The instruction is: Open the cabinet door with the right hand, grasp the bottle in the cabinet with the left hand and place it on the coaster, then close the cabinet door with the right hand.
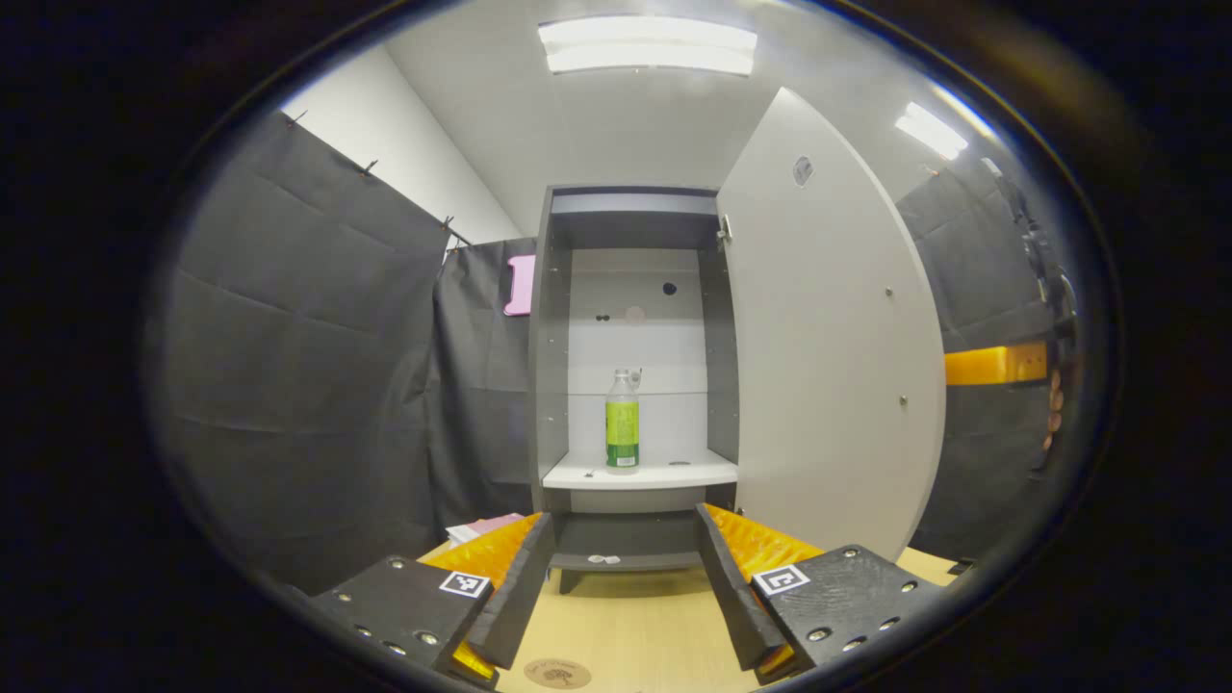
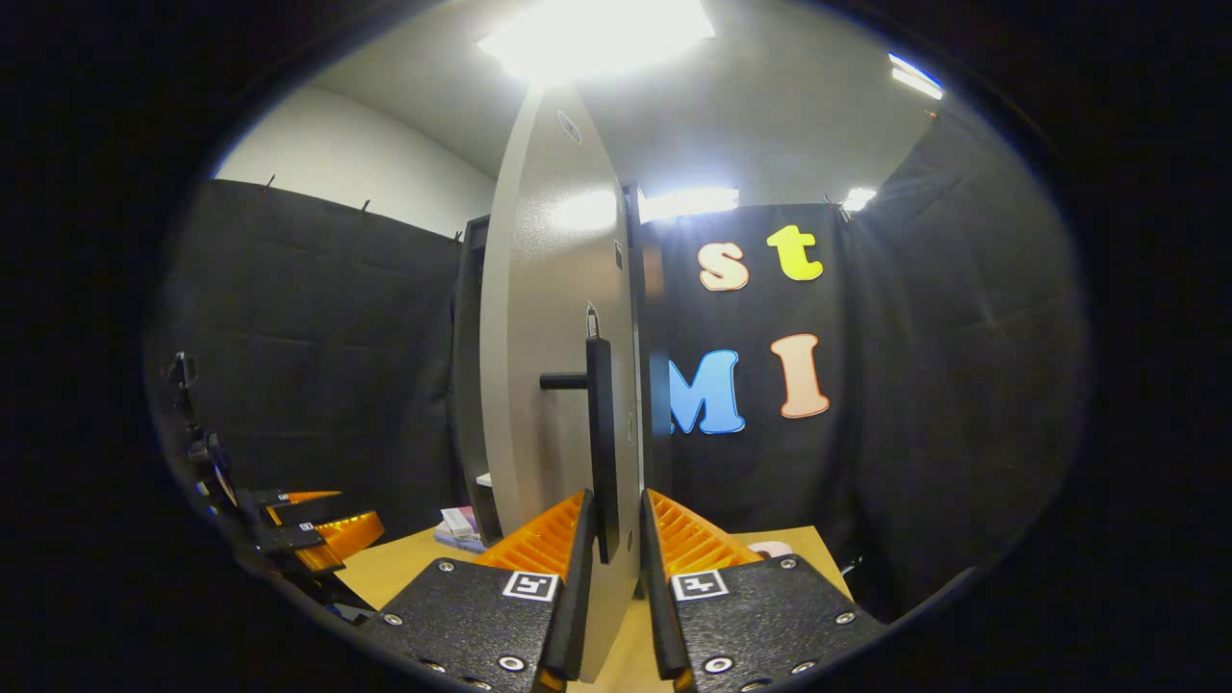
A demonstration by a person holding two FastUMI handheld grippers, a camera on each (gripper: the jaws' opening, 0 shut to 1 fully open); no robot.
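The right tongs [image 2: 616,577] straddle the free edge of the tall pale-grey cabinet door [image 2: 553,366], one finger on each face, with the black bar handle [image 2: 601,443] just above the gap. Whether both fingers actually press on the panel I cannot tell, though the narrow gap suggests a pinch meant to keep the door swung wide. That hold makes sense: with the door parked open, the shelf stays reachable for the other hand.

The left tongs [image 1: 626,587] stand spread wide and hold nothing, aimed straight at the clear plastic bottle with the green label [image 1: 622,422], which stands upright on the white cabinet shelf [image 1: 674,474] well ahead of the fingertips (the spread looks ready for the bottle's width). Below and just in front of these tongs, the round brown coaster [image 1: 557,673] lies on the light wooden worktop [image 1: 626,626].

The left gripper view gives the cabinet interior, the bottle and the coaster; the right gripper view gives the door's edge-on profile and handle, plus the left tongs off to its lower left.
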